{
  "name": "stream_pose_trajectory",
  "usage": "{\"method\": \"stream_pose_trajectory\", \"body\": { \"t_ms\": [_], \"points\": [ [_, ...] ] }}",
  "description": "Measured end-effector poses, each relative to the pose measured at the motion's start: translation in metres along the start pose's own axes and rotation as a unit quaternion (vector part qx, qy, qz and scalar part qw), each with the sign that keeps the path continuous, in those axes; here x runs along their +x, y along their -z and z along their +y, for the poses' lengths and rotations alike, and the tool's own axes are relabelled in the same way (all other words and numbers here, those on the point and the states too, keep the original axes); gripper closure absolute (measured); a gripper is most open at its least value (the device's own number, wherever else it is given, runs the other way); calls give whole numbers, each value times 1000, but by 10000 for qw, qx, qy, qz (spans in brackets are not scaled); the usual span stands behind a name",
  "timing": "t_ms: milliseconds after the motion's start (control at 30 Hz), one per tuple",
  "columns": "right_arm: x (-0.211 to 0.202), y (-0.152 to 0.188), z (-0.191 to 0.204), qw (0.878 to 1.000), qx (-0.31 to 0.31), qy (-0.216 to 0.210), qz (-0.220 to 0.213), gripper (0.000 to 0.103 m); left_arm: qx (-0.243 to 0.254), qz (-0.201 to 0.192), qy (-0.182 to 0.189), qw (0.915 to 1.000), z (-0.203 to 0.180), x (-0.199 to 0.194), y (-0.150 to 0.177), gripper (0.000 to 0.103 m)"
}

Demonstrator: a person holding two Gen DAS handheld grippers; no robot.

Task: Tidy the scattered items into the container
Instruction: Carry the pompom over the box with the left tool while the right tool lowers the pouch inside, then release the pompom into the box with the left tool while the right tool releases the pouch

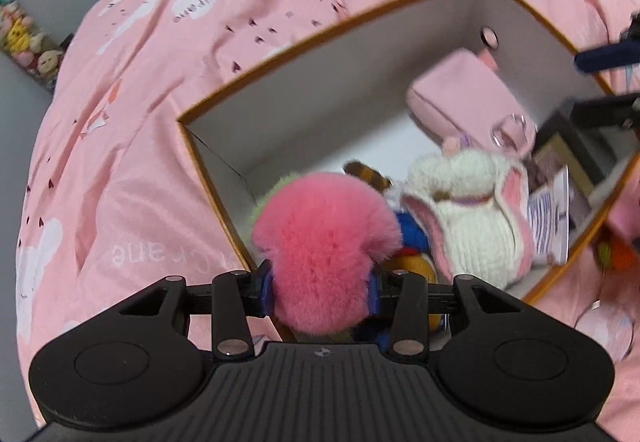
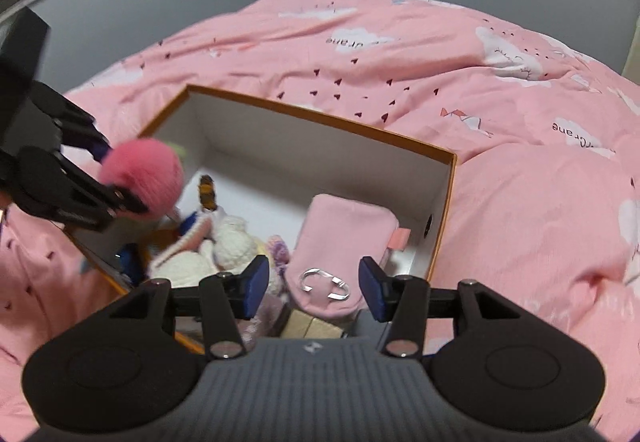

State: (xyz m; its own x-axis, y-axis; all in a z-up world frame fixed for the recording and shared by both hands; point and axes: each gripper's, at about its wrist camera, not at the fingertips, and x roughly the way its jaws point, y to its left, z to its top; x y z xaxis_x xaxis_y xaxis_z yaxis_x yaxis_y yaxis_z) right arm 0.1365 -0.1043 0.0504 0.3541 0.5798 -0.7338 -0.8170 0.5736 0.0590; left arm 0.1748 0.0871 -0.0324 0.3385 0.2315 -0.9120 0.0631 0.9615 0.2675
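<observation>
A pink pompom is held over the box, ready to be dropped in.

The fluffy round pink pompom (image 1: pixel 320 242) is clamped between the jaws of the left gripper (image 1: pixel 320 292), just above the near corner of the open cardboard box (image 1: pixel 224 166), which lies on the bed cover (image 2: pixel 500 122). The right gripper (image 2: pixel 314 288) hangs over the other end with its jaws apart and nothing between them, above a soft pink pouch (image 2: pixel 344 242) with a metal ring (image 2: pixel 324 284). A knitted white rabbit (image 1: pixel 468 218) and 1 small striped toy (image 2: pixel 207 193) are already inside. The pompom is light and its long fur could catch on the blue pads, so it may fall late and land on the bed, because the rim is very near. The box wall is thin and could be pushed on the soft cover.
</observation>
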Motion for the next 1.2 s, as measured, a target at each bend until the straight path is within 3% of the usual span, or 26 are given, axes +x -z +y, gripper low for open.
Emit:
{"method": "stream_pose_trajectory", "body": {
  "t_ms": [233, 567, 700, 833, 900, 1033, 1200],
  "points": [
    [-12, 14, -2, 9996, 268, 25, -125, 49, 264, 167, 49, 9995, -3, -2, -1, 53],
    [-13, 27, -8, 9983, 552, 14, -167, 49, 567, 35, 89, 9983, -2, -17, -8, 54],
    [-12, 29, -10, 9979, 622, 32, -184, 49, 456, -272, 91, 9985, 3, -23, -22, 72],
    [-15, 30, -8, 9977, 628, 3, -241, 49, 256, -493, 292, 9980, 6, -18, -40, 81],
    [-15, 30, -8, 9976, 645, 21, -245, 49, 310, -362, 403, 9981, 3, -9, -46, 85],
    [-14, 32, -11, 9972, 712, 111, -222, 50, 592, 185, 50, 9981, -7, 18, -49, 91],
    [-11, 34, -13, 9965, 805, 121, -197, 49, 708, 478, 28, 9963, -8, 33, -47, 92]
  ]
}}
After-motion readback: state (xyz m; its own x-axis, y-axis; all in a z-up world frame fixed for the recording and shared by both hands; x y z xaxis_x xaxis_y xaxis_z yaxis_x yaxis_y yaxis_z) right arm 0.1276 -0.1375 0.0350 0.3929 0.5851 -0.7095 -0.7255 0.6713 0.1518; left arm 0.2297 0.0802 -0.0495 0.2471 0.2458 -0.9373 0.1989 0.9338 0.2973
